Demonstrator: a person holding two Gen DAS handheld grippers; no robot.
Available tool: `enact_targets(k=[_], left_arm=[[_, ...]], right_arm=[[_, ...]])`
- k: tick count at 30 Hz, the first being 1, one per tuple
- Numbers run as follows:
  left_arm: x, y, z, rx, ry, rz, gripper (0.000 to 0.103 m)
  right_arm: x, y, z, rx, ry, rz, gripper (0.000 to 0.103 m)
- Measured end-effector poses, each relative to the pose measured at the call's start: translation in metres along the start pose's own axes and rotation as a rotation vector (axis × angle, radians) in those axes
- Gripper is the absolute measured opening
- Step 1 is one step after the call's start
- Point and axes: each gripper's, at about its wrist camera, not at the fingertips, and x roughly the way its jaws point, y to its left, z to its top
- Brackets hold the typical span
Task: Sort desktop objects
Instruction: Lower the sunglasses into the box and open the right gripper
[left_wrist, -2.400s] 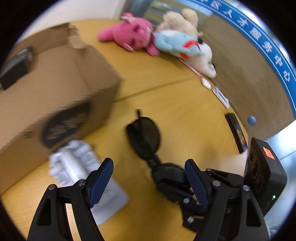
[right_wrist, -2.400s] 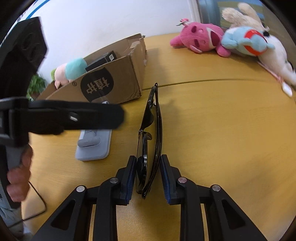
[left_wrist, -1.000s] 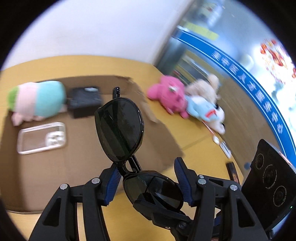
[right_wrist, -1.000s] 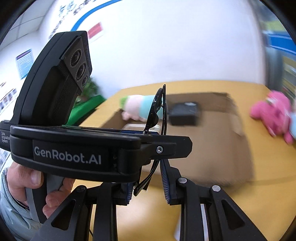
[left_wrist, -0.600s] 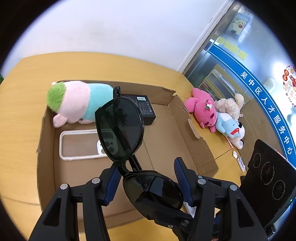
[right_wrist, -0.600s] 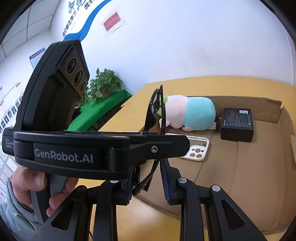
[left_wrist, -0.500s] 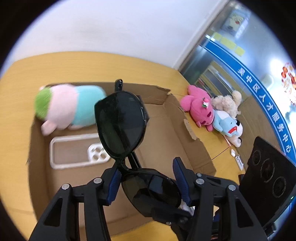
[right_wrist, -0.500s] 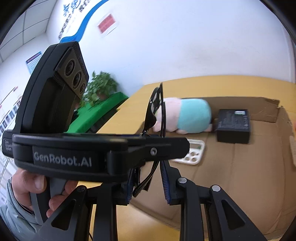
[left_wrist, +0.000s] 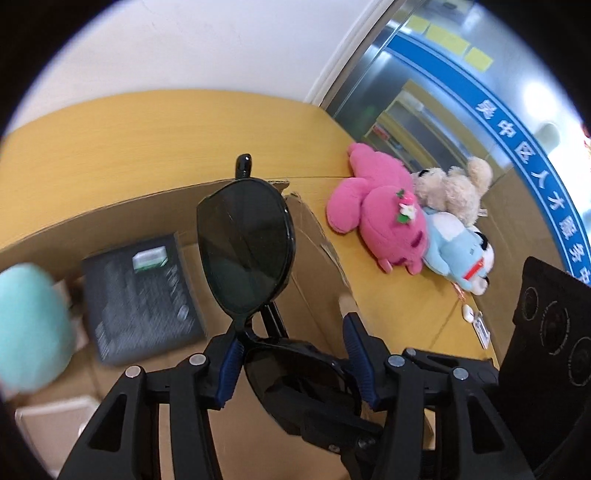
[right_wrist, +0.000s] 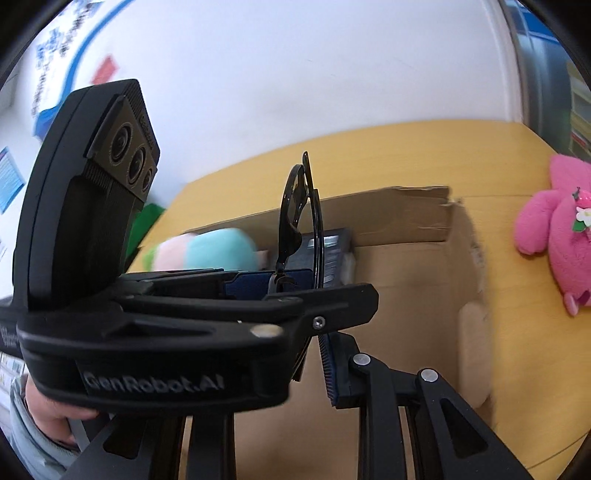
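Above the open cardboard box (left_wrist: 317, 254), a pair of black sunglasses (left_wrist: 245, 254) hung folded, one dark lens upright over the box's interior. Inside the box lay a black rectangular package (left_wrist: 142, 295) with a small pale label (its print too blurred to read), a pink, teal and green plush toy (right_wrist: 207, 254) beside it, and part of a pale flat thing at the lower left of the left wrist view that could not be made out.

The right gripper (right_wrist: 306, 365) pinched the sunglasses at their lower lens, its fingers pressed close on the frame. The left gripper (left_wrist: 295, 354) had just been narrowing, its blue-padded fingers (left_wrist: 356, 354) on either side of the lower lens; whether both pads pressed on the frame could not be told, though the left pad sat against the bridge.

The box's far wall had a torn, ragged top edge, and its right flap leaned outward over the yellow wooden surface (left_wrist: 147, 140). Beyond that flap the surface was bare up to a pink plush toy (left_wrist: 384, 225), a beige plush dog (left_wrist: 454, 188) and a light-blue plush (left_wrist: 458, 251) heaped together near the far edge.

"GenRobot.AI" showed in white on the left gripper's body in the right wrist view. White Chinese characters ran along a blue wall band (left_wrist: 535, 147).
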Motion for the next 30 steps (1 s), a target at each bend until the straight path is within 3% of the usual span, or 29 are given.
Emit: enact_targets(k=[6, 14, 22, 30], left_arm=[[0.059, 0.01, 0.027, -0.02, 0.081, -0.022, 0.047], [0.098, 0.023, 0.023, -0.071, 0.164, 0.001, 0.043], [0.098, 0.028, 0.022, -0.112, 0.189, 0.052, 0.045], [0.046, 0.03, 0.019, -0.066, 0.127, 0.133, 0.045]], right_arm=[[0.036, -0.051, 0.022, 0.116, 0.089, -0.048, 0.023], [0.074, -0.086, 0.013, 0.196, 0.189, -0.106, 0.023], [0.086, -0.082, 0.01, 0.176, 0.216, -0.153, 0.023], [0.09, -0.081, 0.007, 0.179, 0.2, -0.167, 0.023]])
